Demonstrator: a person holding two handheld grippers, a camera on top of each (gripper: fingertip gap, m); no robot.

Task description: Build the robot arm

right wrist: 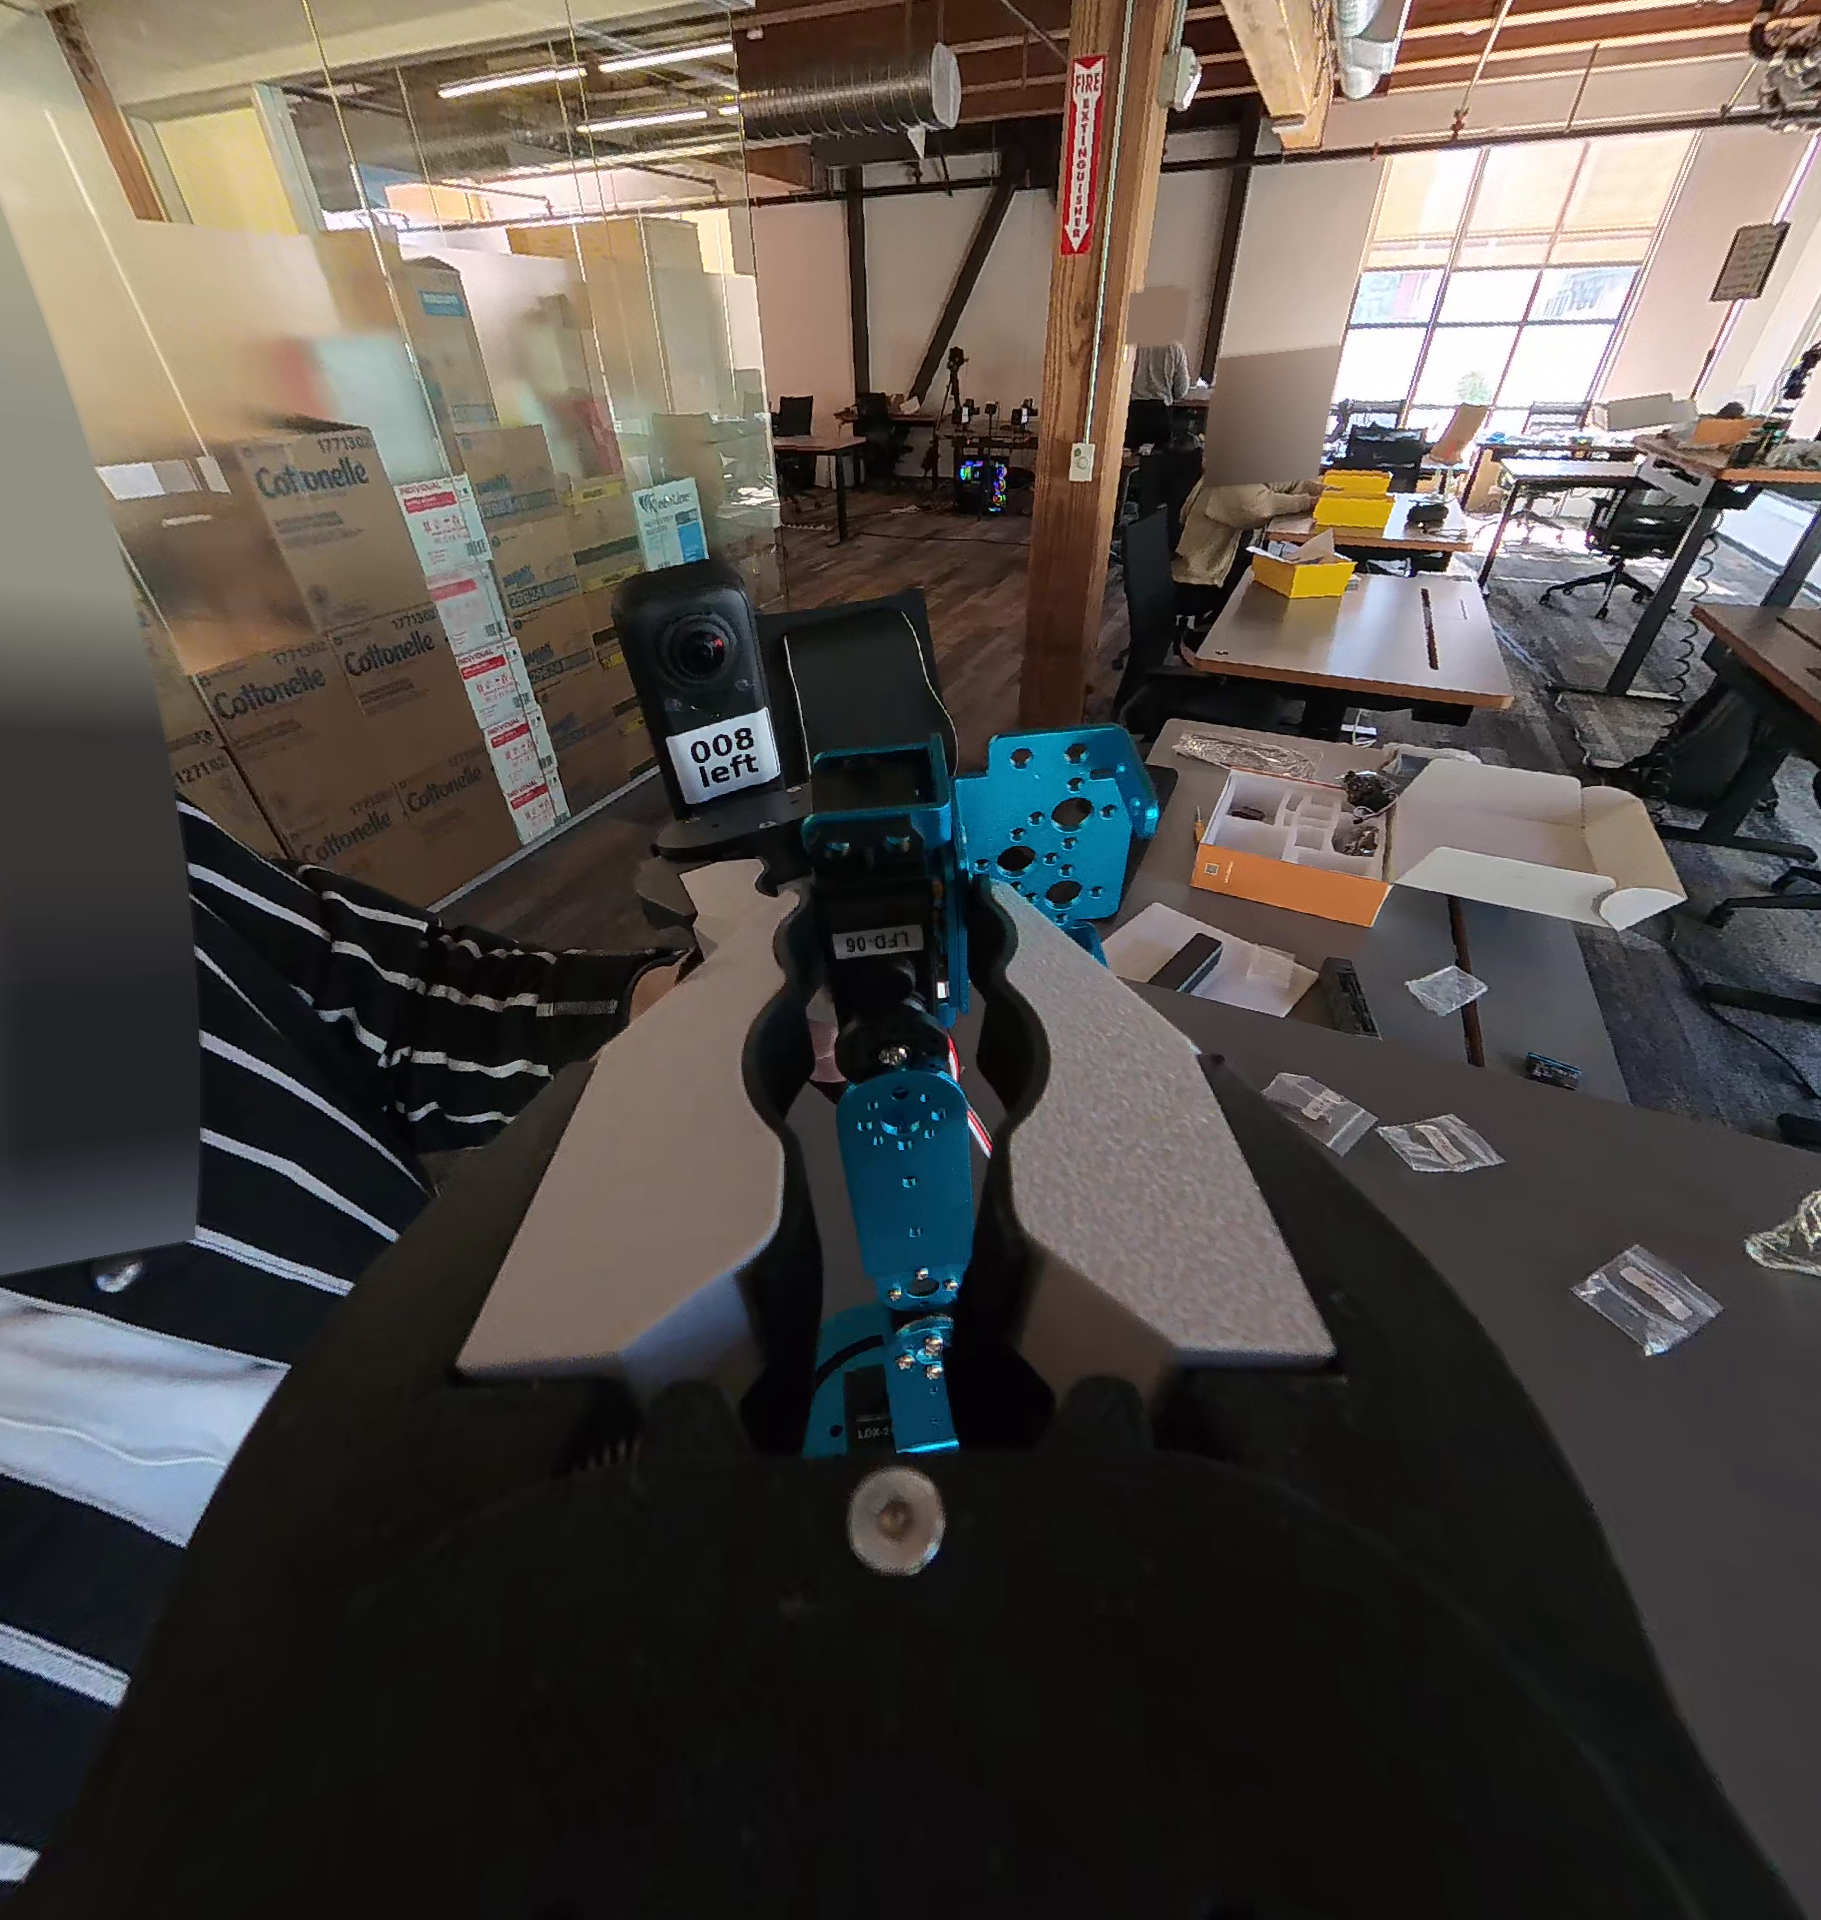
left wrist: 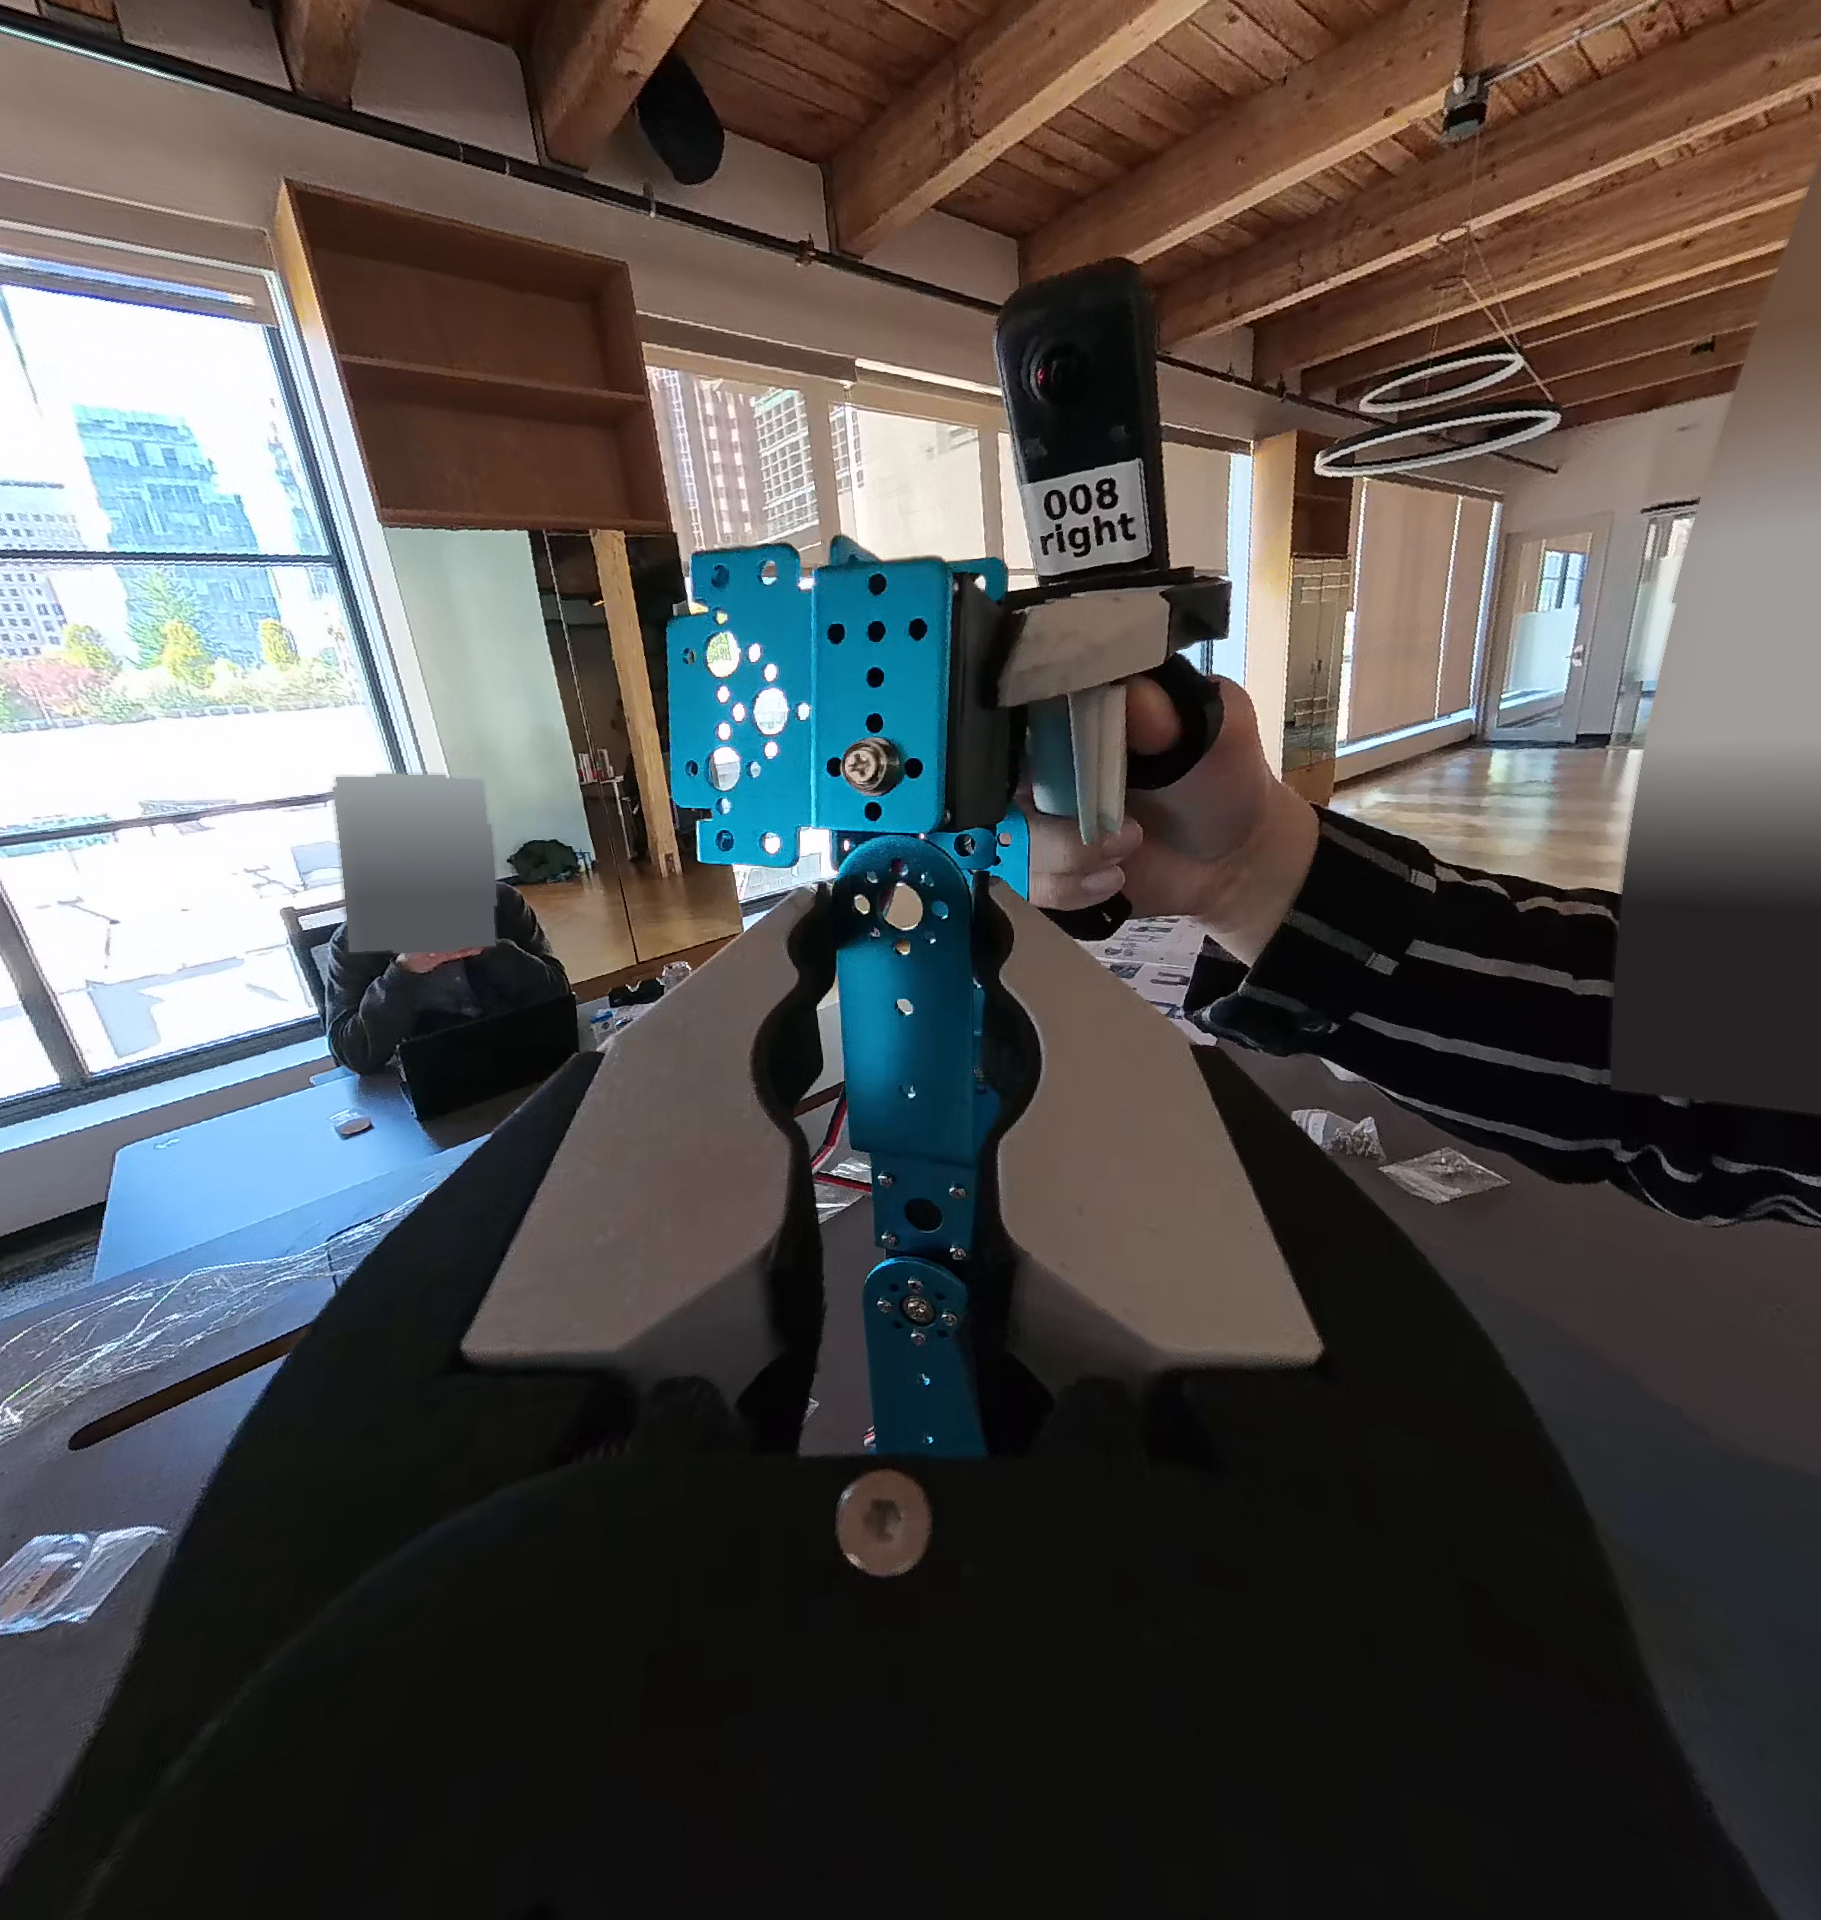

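A blue metal robot-arm assembly [left wrist: 911, 1060] of perforated brackets and black servos is held up above a dark table. My left gripper [left wrist: 901, 914] is shut on its narrow blue link, with a grey finger on each side. The wide upper bracket [left wrist: 864, 696] stands above my fingertips. The right gripper [left wrist: 1020, 665], held by a hand [left wrist: 1197, 810] in a striped sleeve, grips that upper part from the right. In the right wrist view my right gripper [right wrist: 895, 914] is shut on the assembly [right wrist: 906, 1174] around a black servo [right wrist: 875, 935]. The left gripper's camera body [right wrist: 698, 675] is just beyond.
The dark grey table [right wrist: 1508, 1455] carries small clear plastic bags [right wrist: 1644, 1299], also seen in the left wrist view [left wrist: 1441, 1174]. An open orange-and-white parts box [right wrist: 1290, 842] sits farther back. Crumpled clear wrap [left wrist: 158, 1340] lies at left. A person sits at a laptop [left wrist: 490, 1049]. My left and right fingertips are right by each other.
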